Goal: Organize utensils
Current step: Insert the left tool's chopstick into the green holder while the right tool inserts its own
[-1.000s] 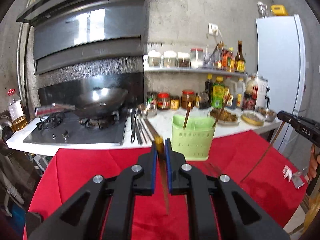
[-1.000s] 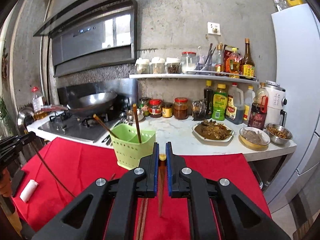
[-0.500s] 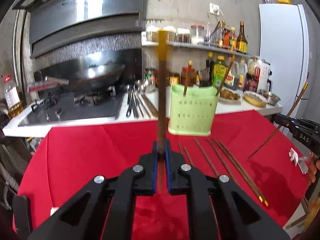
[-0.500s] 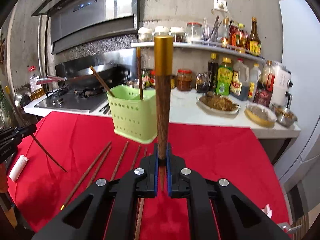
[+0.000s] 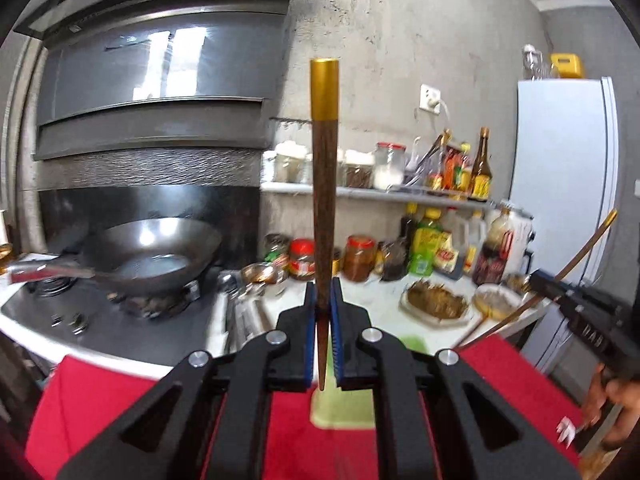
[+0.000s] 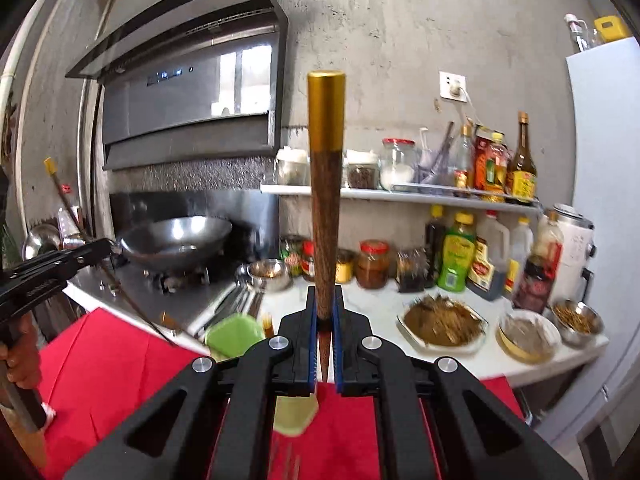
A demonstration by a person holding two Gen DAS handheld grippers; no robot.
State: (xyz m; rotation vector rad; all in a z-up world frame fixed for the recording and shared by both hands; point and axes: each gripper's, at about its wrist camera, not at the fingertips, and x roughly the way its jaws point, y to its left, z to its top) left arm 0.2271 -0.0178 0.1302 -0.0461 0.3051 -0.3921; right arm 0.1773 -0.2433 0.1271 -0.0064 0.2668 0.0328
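My left gripper (image 5: 321,300) is shut on a brown chopstick (image 5: 323,200) with a gold end, held upright. My right gripper (image 6: 325,304) is shut on a second such chopstick (image 6: 325,208), also upright. The light green utensil holder (image 6: 232,336) stands on the red cloth just below and left of the right gripper; in the left wrist view it (image 5: 340,404) shows between and under the jaws. The right gripper (image 5: 592,316) with its chopstick shows at the right of the left wrist view. The left gripper (image 6: 60,264) shows at the left of the right wrist view.
A red cloth (image 6: 112,360) covers the table. Behind it runs a white counter (image 6: 372,304) with a stove and wok (image 6: 176,240), jars, bottles, a plate of food (image 6: 440,320) and bowls. A shelf of jars (image 6: 400,192) hangs above. A white fridge (image 5: 560,200) stands right.
Both grippers have risen and tilted up with their chopsticks and moved closer over the green holder. The loose chopsticks on the cloth have dropped out of sight.
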